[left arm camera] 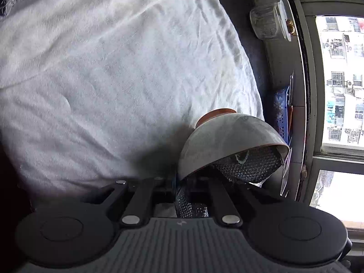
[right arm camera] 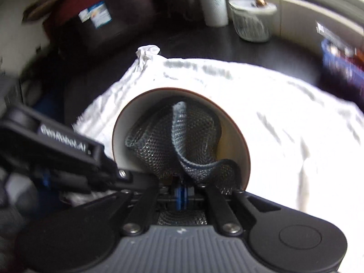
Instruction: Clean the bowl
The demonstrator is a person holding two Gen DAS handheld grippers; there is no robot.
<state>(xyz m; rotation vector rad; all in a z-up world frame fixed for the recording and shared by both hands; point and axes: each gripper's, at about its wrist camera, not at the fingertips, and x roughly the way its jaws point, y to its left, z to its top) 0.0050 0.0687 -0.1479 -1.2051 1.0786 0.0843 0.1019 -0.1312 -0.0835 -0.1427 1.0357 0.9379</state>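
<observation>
— Gripping the grey bowl (left arm camera: 229,141) by its rim, the left tool (left arm camera: 182,182) tilts it above the white cloth (left arm camera: 113,68).
— Right tool (right arm camera: 182,182)?
— Clamped on the mesh scrubber (right arm camera: 177,141), inside the bowl.

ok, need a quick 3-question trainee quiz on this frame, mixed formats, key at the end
1. True or false: the bowl sits flat on the white towel with its opening facing up.
2. Multiple choice: what fills the inside of the bowl in the right wrist view? A) a yellow sponge B) a dark mesh scrubbing cloth C) a paper napkin
3. Fill in: the left gripper is clamped on the bowl's ____, and the right gripper holds the cloth.

Key:
1. False; it is tipped on its side, the brown foot pointing away from the left camera.
2. B
3. rim
</observation>
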